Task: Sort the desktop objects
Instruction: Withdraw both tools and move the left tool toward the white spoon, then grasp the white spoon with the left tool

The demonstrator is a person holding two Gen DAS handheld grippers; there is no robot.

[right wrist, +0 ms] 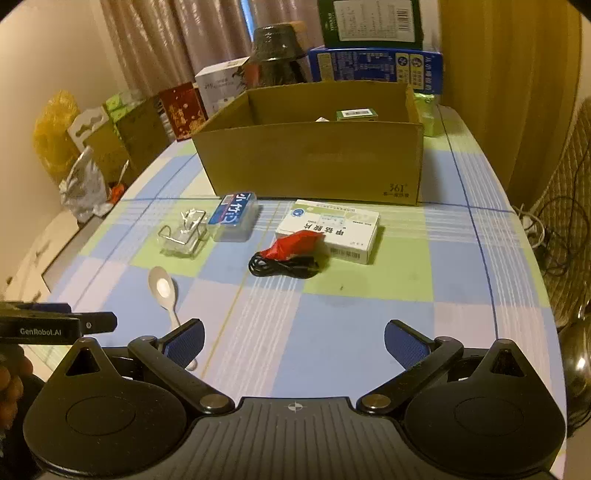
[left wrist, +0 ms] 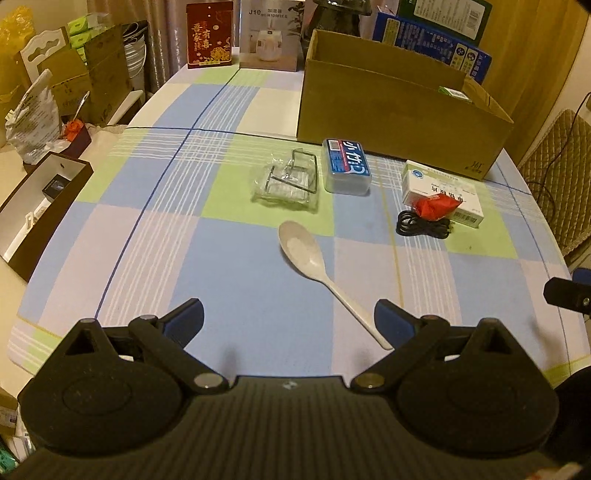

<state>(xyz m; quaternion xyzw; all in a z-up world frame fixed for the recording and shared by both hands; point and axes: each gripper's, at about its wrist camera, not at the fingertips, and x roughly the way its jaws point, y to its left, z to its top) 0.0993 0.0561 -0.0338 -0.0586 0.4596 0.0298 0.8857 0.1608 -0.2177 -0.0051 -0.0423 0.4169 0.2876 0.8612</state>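
Hovering low over the near edge of the tabletop (left wrist: pixel 155 236), the left tongs (left wrist: pixel 289 321) stand wide apart with nothing between their blue pads. The right tongs (right wrist: pixel 293 341) hang likewise above the near edge, spread open and empty.

A white spoon (left wrist: pixel 314 266) lies on the checked cloth toward the near edge, bowl pointing to the far side, its handle end close to the right finger of the left tongs; from the right wrist view the same handle runs in behind the left finger of the right tongs. Beyond the spoon sits a clear plastic packet with a bent wire piece (left wrist: pixel 290 181), and just beside it, on the right, a clear box with a blue label (left wrist: pixel 345 166). Further right lies a white medicine carton (right wrist: pixel 332 230), with a red wrapper (right wrist: pixel 293 243) resting against its near side and a coiled black cable (right wrist: pixel 282 266) touching the wrapper.

An open cardboard box (right wrist: pixel 314 162) stands behind these things, toward the far right corner; a small green-and-white pack (right wrist: pixel 356 114) shows inside it. Along the far edge stand a red gift box (left wrist: pixel 209 35) and a white humidifier carton (left wrist: pixel 271 35).
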